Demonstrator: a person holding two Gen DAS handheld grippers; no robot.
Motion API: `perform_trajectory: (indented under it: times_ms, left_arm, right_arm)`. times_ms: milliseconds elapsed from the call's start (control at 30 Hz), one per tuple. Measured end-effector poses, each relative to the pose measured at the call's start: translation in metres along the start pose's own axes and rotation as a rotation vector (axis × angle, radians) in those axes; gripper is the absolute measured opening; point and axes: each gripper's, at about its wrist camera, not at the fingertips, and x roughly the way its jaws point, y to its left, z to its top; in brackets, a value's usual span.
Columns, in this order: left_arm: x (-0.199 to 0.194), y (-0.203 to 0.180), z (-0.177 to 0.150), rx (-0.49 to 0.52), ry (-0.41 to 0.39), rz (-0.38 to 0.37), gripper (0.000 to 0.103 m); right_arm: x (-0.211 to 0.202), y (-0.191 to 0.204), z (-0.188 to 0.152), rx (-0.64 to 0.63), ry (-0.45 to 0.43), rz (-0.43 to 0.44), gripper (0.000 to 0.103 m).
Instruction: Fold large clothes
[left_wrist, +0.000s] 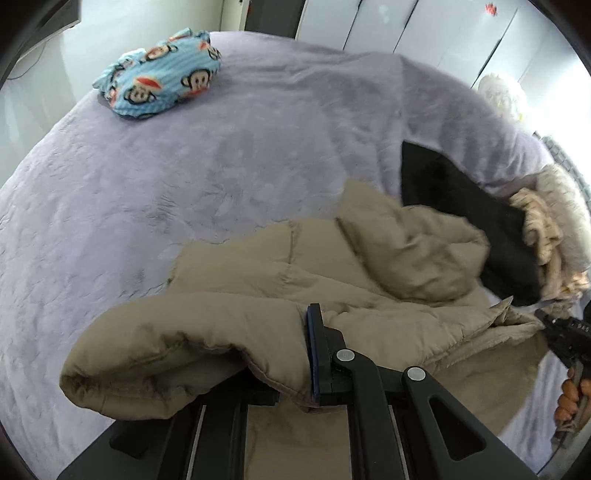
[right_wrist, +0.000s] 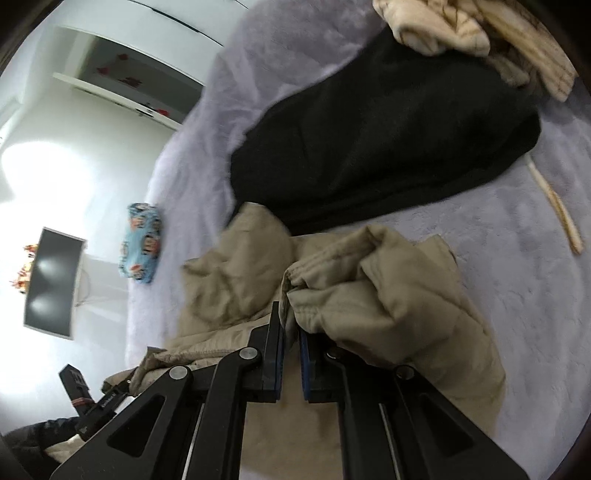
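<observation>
Black claw (right_wrist: 291, 354), blue pads (right_wrist: 305, 362), silver rivets (right_wrist: 248, 353)

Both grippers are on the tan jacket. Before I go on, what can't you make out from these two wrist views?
- Left gripper, left wrist view: the tan jacket covers one finger, so its closure is unclear.
- Jacket's near edge, both views: cut off by the gripper bodies.
- Black garment, right wrist view: blurred, type unclear.
- Cream garment: cut by the frame edge.
- Right gripper: shut on jacket fabric.
</observation>
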Motion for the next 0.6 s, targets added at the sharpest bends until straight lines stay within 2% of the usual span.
perform_trajectory:
  times_ms: [167,300,333,400,433,467,500,533,600]
  left_arm:
    - [0.044,0.007,0.0,-0.009,0.034,-0.008,0.014]
    - [0.044,0.006,0.001,0.012,0.017,-0.017,0.016]
    - [0.038,0.005,-0.001,0.025,0.004,-0.02,0.021]
    - [0.024,0.004,-0.004,0.043,-0.023,-0.027,0.056]
    - [0.012,0.003,-0.006,0.055,-0.057,-0.004,0.086]
    - [0.003,0.003,-0.007,0.065,-0.091,0.017,0.097]
    - [-0.009,0.001,-0.008,0.088,-0.136,0.037,0.097]
    - [-0.017,-0.002,-0.009,0.117,-0.155,0.047,0.097]
    - [-0.022,-0.007,-0.009,0.133,-0.156,0.047,0.097]
  right_arm:
    - [0.047,-0.025,0.009,0.039,0.013,-0.016,0.008]
    - [0.068,-0.036,0.008,0.083,0.028,-0.028,0.011]
    - [0.069,-0.035,0.008,0.08,0.03,-0.035,0.012]
    - [0.063,-0.029,0.009,0.047,0.027,-0.048,0.023]
    - [0.06,-0.026,0.009,0.049,0.014,-0.052,0.027]
    - [0.053,-0.022,0.01,0.032,0.006,-0.048,0.047]
    - [0.046,-0.019,0.01,0.02,-0.004,-0.034,0.072]
    - [0.039,-0.015,0.01,0.013,-0.017,-0.021,0.077]
    - [0.026,-0.006,0.007,-0.011,-0.04,-0.009,0.077]
